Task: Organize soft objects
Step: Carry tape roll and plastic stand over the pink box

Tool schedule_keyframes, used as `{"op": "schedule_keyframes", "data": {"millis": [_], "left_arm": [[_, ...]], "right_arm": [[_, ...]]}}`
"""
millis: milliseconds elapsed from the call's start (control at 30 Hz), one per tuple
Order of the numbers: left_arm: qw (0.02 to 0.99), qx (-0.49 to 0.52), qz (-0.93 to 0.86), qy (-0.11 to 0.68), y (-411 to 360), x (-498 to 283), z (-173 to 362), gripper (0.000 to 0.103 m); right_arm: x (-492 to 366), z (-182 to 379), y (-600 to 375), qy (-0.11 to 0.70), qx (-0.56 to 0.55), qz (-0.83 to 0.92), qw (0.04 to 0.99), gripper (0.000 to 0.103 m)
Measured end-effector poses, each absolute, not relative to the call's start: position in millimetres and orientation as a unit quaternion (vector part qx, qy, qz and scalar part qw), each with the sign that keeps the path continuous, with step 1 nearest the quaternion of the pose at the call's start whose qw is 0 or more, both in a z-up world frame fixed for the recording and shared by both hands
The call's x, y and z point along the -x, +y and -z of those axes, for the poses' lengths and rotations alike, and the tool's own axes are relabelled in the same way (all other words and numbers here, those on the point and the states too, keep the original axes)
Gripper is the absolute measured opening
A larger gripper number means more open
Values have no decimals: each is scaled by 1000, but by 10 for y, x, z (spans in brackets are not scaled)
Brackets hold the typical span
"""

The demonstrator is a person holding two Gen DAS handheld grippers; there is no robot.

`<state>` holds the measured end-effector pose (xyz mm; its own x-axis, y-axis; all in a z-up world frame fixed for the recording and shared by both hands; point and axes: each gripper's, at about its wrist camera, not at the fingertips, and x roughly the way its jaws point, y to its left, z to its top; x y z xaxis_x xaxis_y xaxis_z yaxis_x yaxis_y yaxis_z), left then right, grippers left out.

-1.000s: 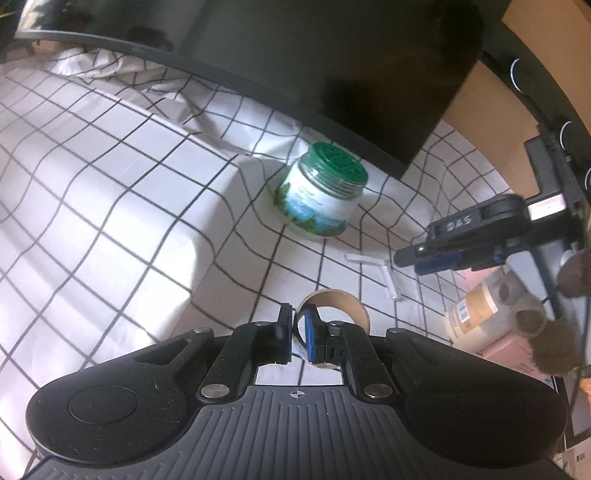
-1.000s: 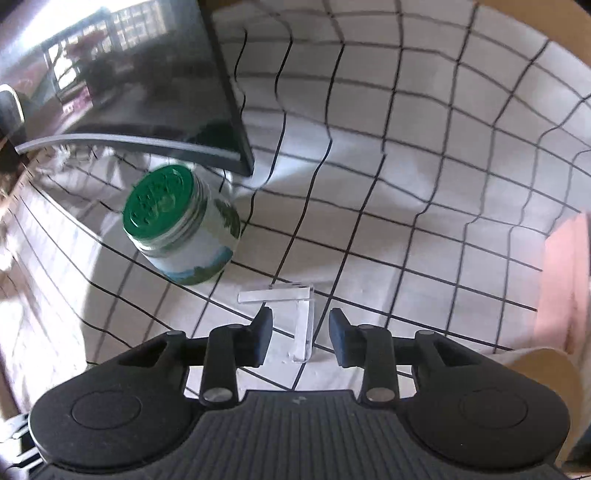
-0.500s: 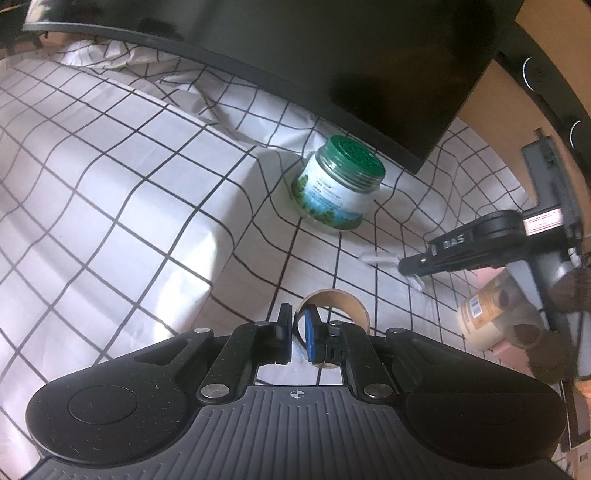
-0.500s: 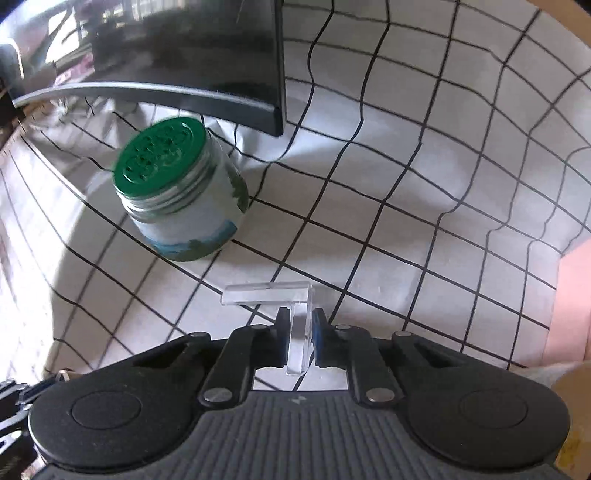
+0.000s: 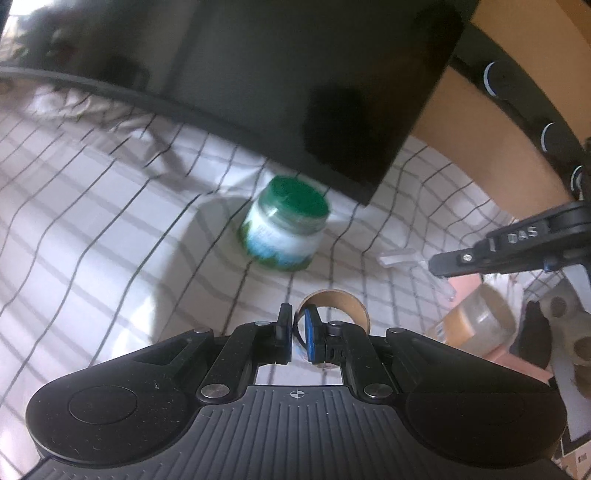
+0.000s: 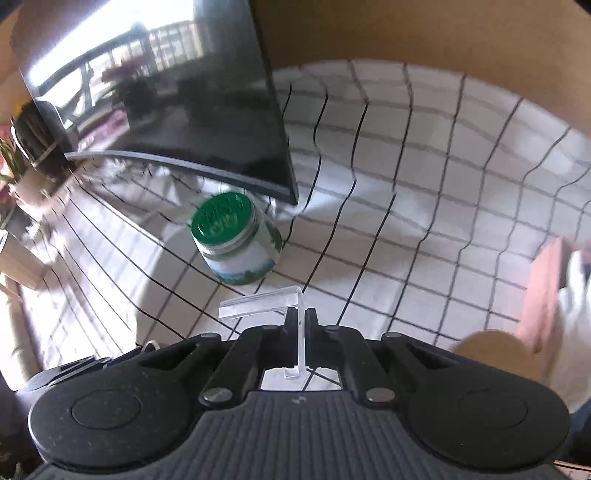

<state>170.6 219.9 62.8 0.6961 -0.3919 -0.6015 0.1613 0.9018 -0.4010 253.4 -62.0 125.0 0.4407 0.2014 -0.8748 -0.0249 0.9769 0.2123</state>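
Note:
My left gripper (image 5: 298,322) is shut on the wall of a brown cardboard ring (image 5: 341,301), held just above the checked cloth. My right gripper (image 6: 300,320) is shut on a clear plastic L-shaped piece (image 6: 258,303), lifted off the cloth; one arm runs down between the pads, the other sticks out to the left. In the left wrist view the right gripper (image 5: 436,266) comes in from the right with the clear piece (image 5: 400,256) at its tip. A green-lidded jar (image 5: 286,229) (image 6: 236,240) stands upright beyond both.
A dark monitor (image 5: 295,81) (image 6: 177,110) hangs over the white checked cloth (image 5: 92,229) (image 6: 424,206) behind the jar. At the right lie a pink box (image 6: 545,291), a tan roll (image 5: 476,325) and cardboard tubes (image 5: 565,314). A brown wall (image 6: 406,29) closes the back.
The right gripper closed on the clear plastic piece and lifted it off the cloth. The left gripper rose a little with the cardboard ring still in it.

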Motion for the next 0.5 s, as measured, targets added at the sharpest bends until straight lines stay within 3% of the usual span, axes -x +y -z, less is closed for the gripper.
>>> {"op": "schedule_keyframes", "data": {"millis": [300,500], "left_arm": [[930,109,199,290,1565,-2124,-1361,10],[908,89,289,290,591,-2251,-1557,10]], "right_arm": [[-2115,-2066,-1349,440,-108,-33,891,3],[-1581,-2300,-2184,405,-109,48,906,3]]}}
